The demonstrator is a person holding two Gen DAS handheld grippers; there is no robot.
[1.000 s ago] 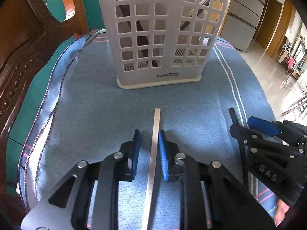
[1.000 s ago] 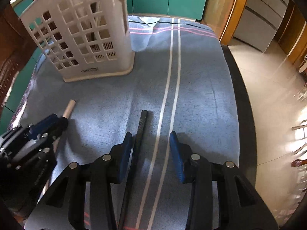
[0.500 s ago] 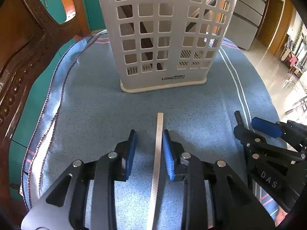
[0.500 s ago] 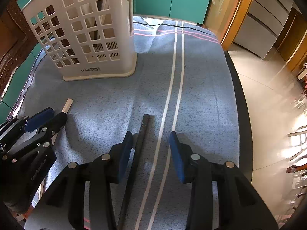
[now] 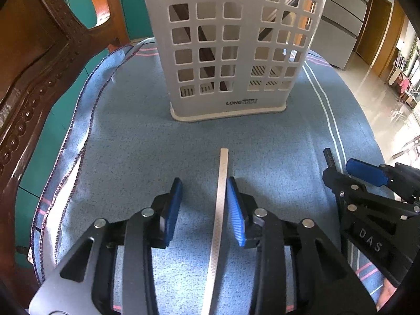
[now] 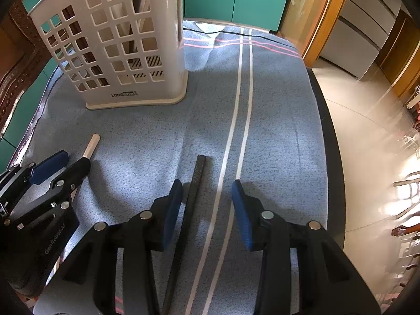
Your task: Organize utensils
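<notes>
A pale flat chopstick (image 5: pixel 221 197) lies on the blue cloth between the pads of my left gripper (image 5: pixel 203 191), close against the right pad. The left jaws are opening and the left pad stands well clear of it. A black chopstick (image 6: pixel 195 181) lies on the cloth between the pads of my right gripper (image 6: pixel 207 197), close beside its left pad; those jaws stand open and still. The white lattice utensil basket (image 5: pixel 231 39) stands upright beyond both, with dark sticks inside. Each view catches the other gripper at its edge: left gripper (image 6: pixel 68 164), right gripper (image 5: pixel 346 169).
The blue cloth (image 6: pixel 275 131) with white and pink stripes covers the round table. A carved wooden chair (image 5: pixel 39 60) stands tight against the left side. The table's edge (image 6: pixel 332 157) drops off to a tiled floor on the right.
The left gripper's jaws have spread apart around the pale chopstick, which stays flat on the cloth. The right gripper and the black chopstick have not moved.
</notes>
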